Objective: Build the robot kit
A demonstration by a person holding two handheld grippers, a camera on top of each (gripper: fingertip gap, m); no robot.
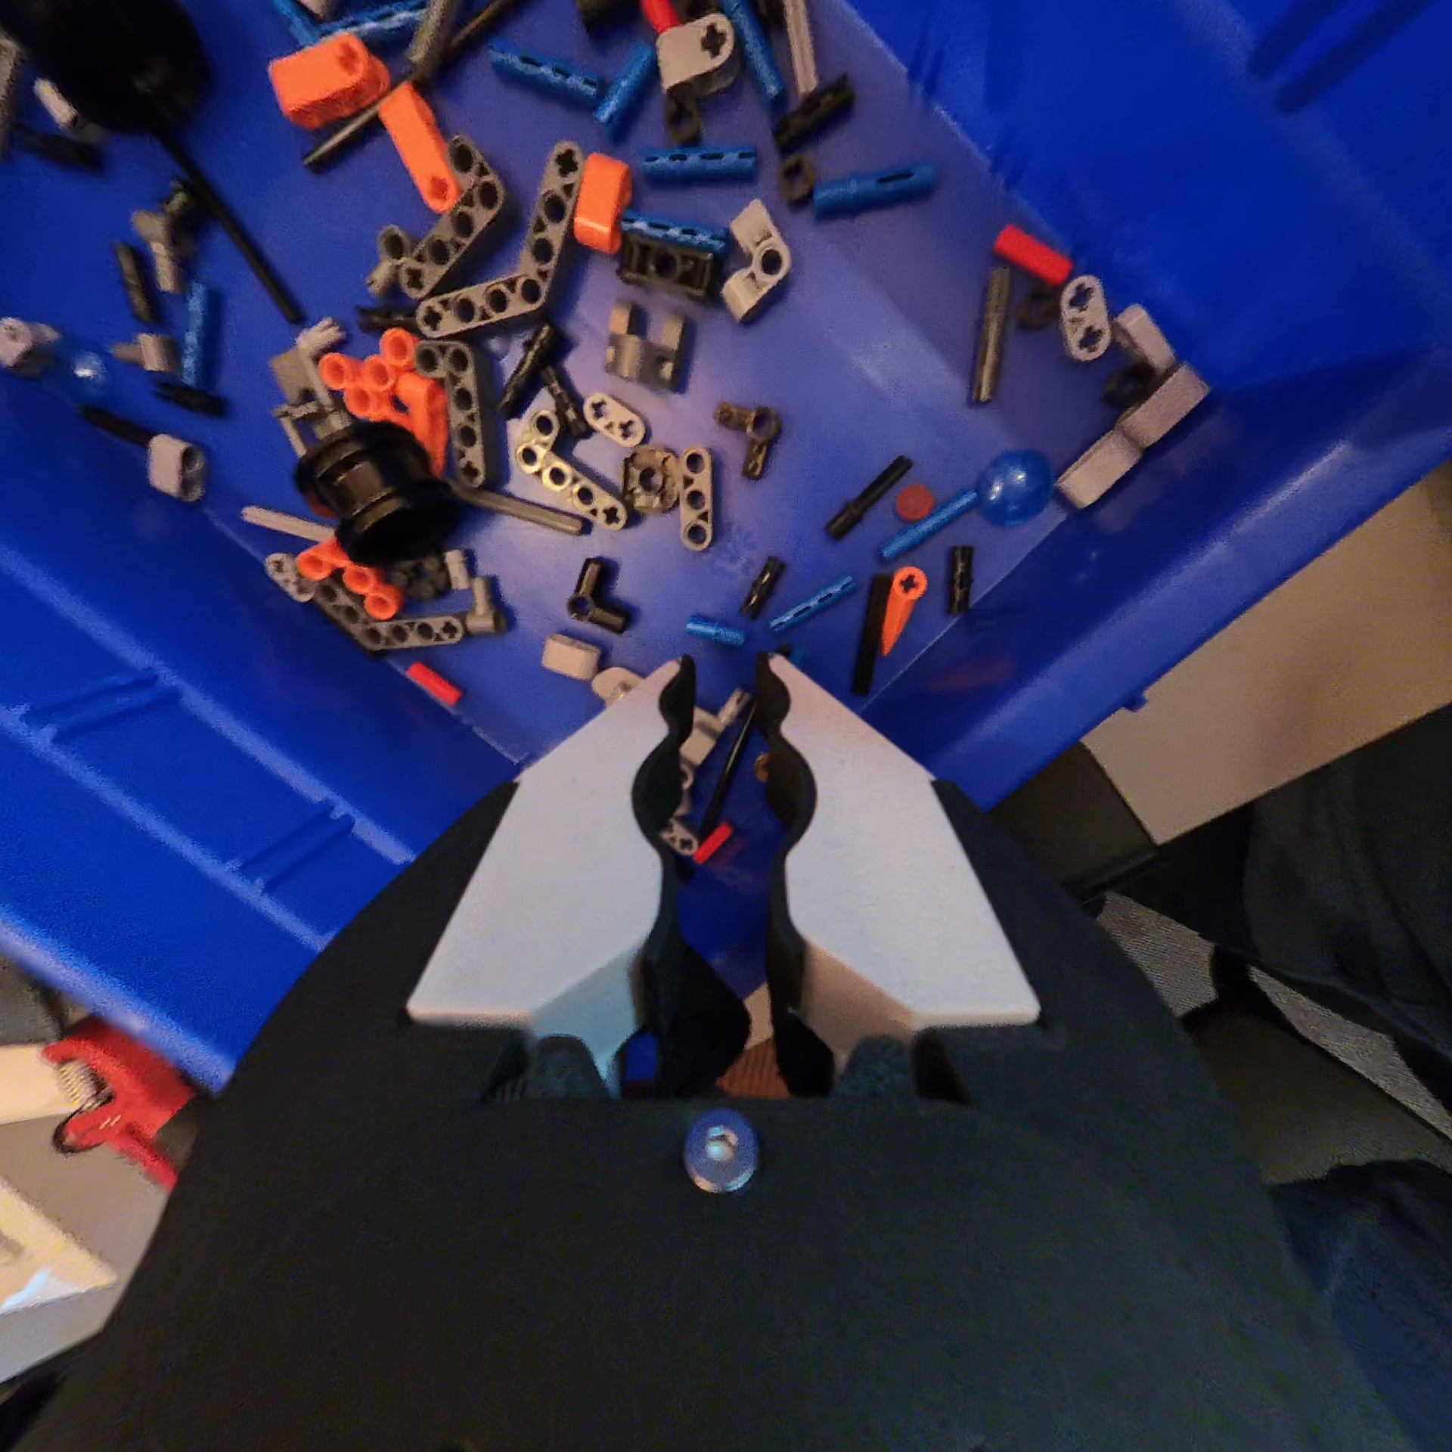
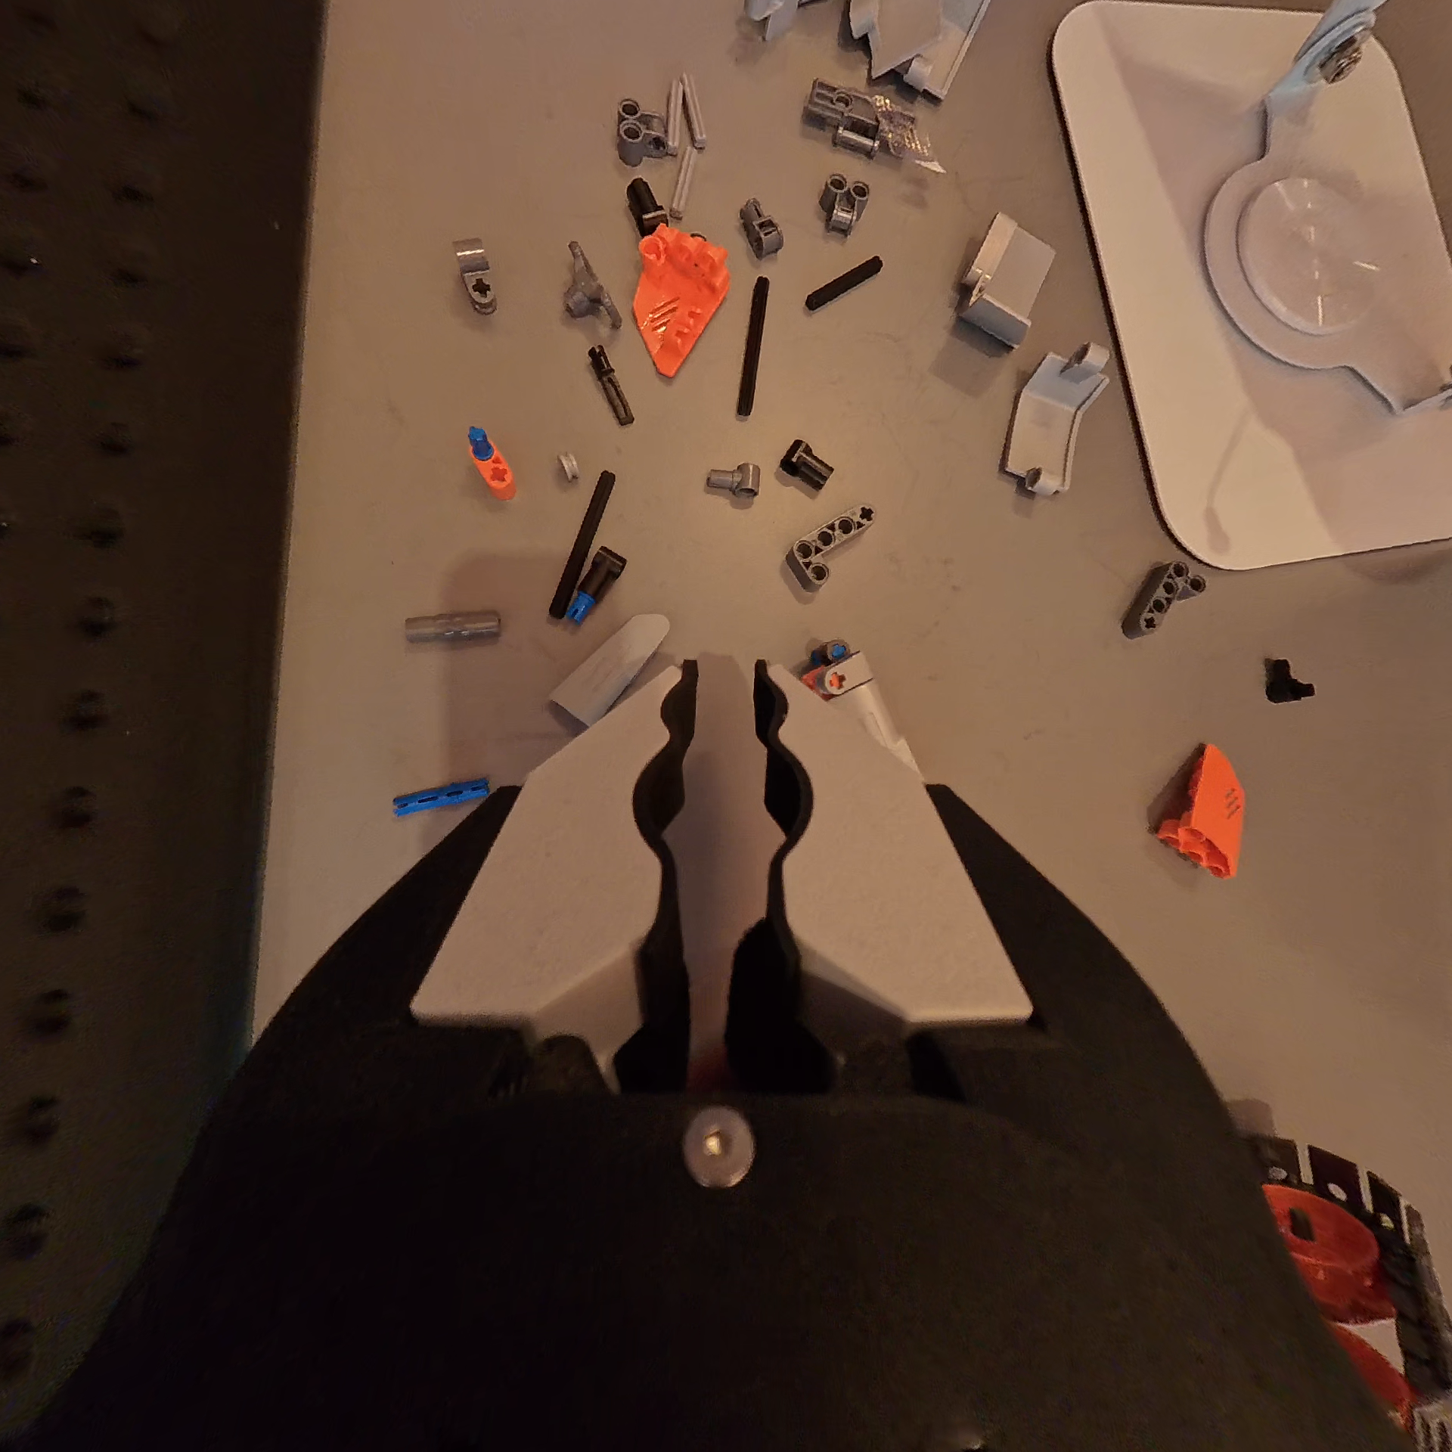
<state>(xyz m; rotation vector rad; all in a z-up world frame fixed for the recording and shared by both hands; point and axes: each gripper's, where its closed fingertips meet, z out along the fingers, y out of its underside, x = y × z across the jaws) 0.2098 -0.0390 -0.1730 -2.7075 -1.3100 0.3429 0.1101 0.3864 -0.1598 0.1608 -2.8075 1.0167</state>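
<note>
In the left wrist view my left gripper (image 1: 724, 666) hovers over the near corner of a blue bin (image 1: 236, 786) and holds nothing, its jaws a little apart. A thin black axle (image 1: 735, 758) and a small red pin (image 1: 713, 842) lie on the bin floor below the gap. In the right wrist view my right gripper (image 2: 724, 668) is over a beige table (image 2: 982, 903), jaws a little apart and empty. A light grey panel (image 2: 609, 668) lies just left of its tips. A small orange, blue and white assembly (image 2: 837, 676) lies just right.
The bin holds several loose parts: grey beams (image 1: 487, 298), orange pieces (image 1: 326, 78), a black hub (image 1: 377, 491), a blue ball (image 1: 1013, 487). The table has an orange panel (image 2: 680, 302), a grey L-beam (image 2: 829, 542), an orange wedge (image 2: 1202, 813), a white tray (image 2: 1139, 353) and a dark perforated board (image 2: 118, 550). There is about 45 centimetres between the tips of the two grippers. Measured from the fingertips, the small red pin (image 1: 713, 842) is 6 centimetres or so from the left gripper and 50 centimetres from the right.
</note>
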